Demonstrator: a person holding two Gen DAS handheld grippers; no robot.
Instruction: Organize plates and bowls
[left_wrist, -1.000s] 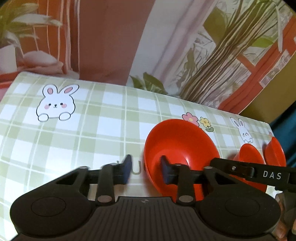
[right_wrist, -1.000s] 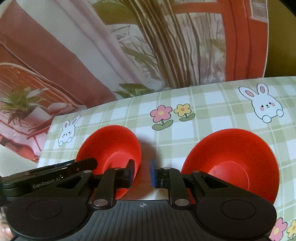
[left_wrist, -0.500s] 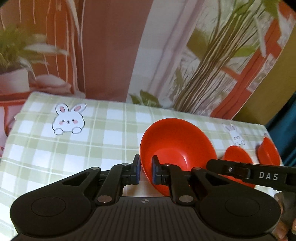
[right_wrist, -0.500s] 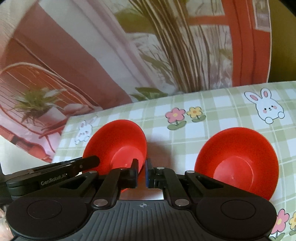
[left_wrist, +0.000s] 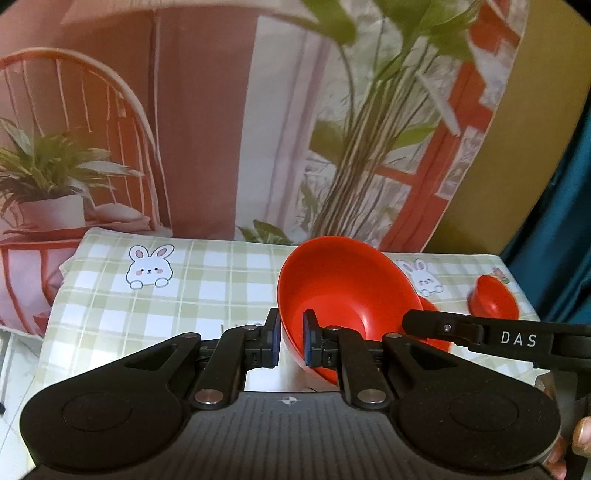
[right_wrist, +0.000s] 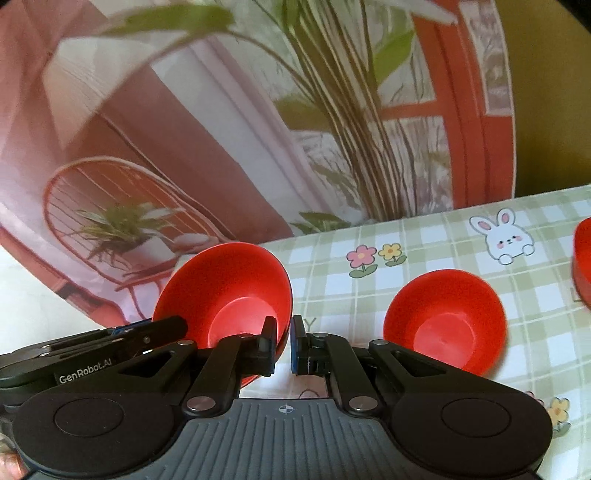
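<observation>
Red bowls, one pinched in each gripper.
Left gripper (left_wrist: 289, 338) clamps the rim of a big bowl (left_wrist: 347, 291) (lifted, tilted); right gripper (right_wrist: 283, 345) clamps a small bowl (right_wrist: 225, 291) likewise above the checked tablecloth (right_wrist: 424, 236), where a third bowl (right_wrist: 445, 325) sits nearby.

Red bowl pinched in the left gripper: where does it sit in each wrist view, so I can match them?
Left wrist: the red bowl is at centre, its left rim clamped in the left gripper.
Right wrist: the same red bowl is left of centre, its right rim clamped in the right gripper.
Shared landmark: the bunny sticker, right of the bowl in both.
</observation>
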